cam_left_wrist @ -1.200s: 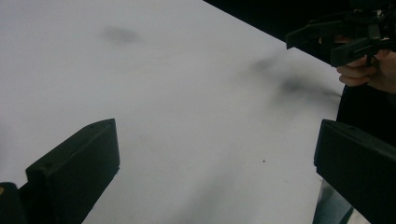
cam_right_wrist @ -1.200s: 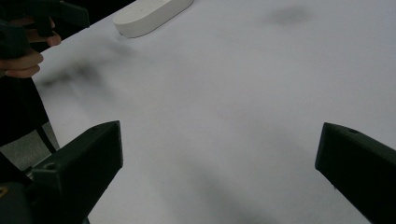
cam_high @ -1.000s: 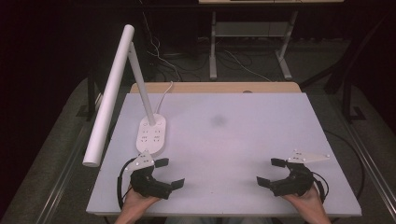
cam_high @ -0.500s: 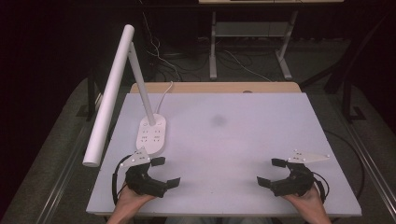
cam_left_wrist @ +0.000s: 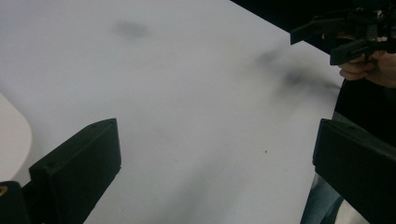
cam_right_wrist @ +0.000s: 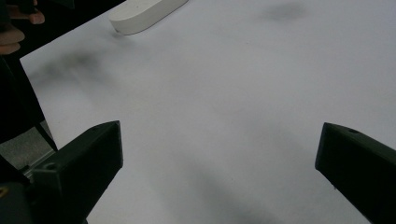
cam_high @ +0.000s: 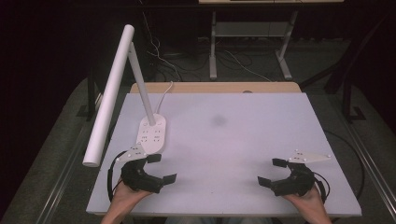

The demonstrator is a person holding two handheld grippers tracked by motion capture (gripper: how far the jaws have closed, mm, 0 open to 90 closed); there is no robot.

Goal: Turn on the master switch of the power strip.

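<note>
A white table [cam_high: 243,135] with a faint dark smudge [cam_high: 218,121] near its middle carries a white desk lamp [cam_high: 112,98] at its left side: a long tube head slanting out past the table's left edge, a thin stem, and an oval base [cam_high: 152,133] dotted with small marks. The left gripper [cam_high: 161,168] sits at the near left just in front of that base, jaws spread wide with nothing between them. The right gripper [cam_high: 271,171] sits at the near right, well apart, jaws equally wide and empty.
</note>
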